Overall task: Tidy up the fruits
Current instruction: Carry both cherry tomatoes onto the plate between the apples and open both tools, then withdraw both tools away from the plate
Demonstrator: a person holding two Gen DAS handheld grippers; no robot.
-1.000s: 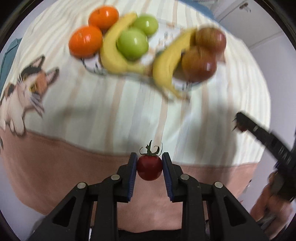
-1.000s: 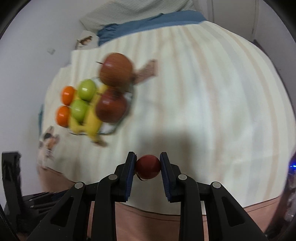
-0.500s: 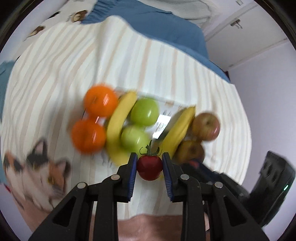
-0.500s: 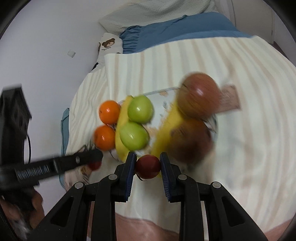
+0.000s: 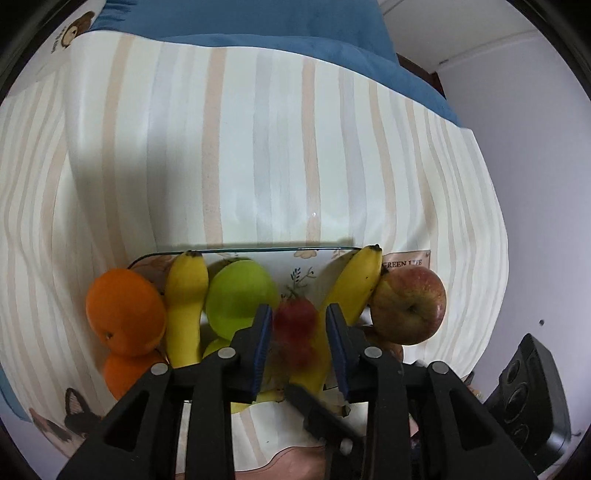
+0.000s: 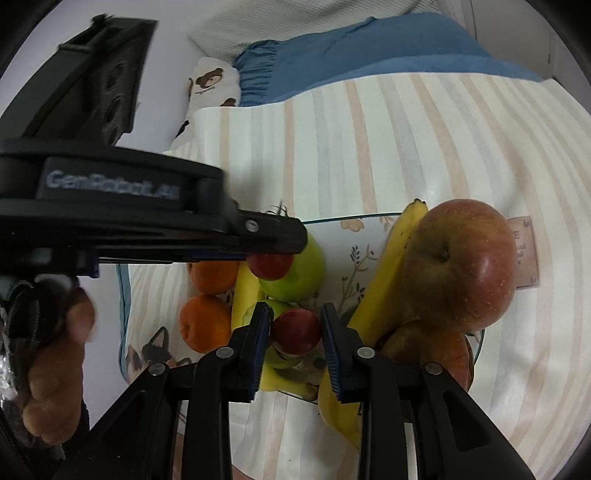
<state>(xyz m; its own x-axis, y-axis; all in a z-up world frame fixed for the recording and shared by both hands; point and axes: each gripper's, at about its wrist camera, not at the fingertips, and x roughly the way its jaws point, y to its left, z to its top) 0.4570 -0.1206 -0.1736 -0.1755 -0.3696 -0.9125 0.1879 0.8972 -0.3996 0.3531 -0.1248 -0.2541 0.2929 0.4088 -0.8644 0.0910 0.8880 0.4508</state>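
Note:
A glass tray [image 5: 243, 252] on the striped bed holds two oranges [image 5: 125, 310], two bananas [image 5: 184, 302], two green apples [image 5: 240, 297] and two red apples [image 5: 408, 304]. My left gripper [image 5: 298, 325] is over the tray's middle, jaws apart, and a blurred red tomato [image 5: 295, 317] sits between them, loose. In the right wrist view my right gripper [image 6: 295, 332] holds a second red tomato [image 6: 295, 330] just above the tray [image 6: 369, 215], between the green apples [image 6: 299, 273] and a banana [image 6: 391, 266]. The left gripper [image 6: 273, 254] shows there too, with its tomato [image 6: 269, 264].
The striped bedcover [image 5: 277, 147] spreads beyond the tray, with a blue blanket [image 5: 258, 26] and bear-print pillow [image 6: 210, 85] at the far end. A "Green Life" label [image 5: 406, 263] lies by the red apples. The big red apple [image 6: 458, 266] looms right of my right gripper.
Both grippers moved forward and down over the tray. The left jaws have opened wider and its tomato now looks blurred and loose between them. The right gripper keeps its tomato.

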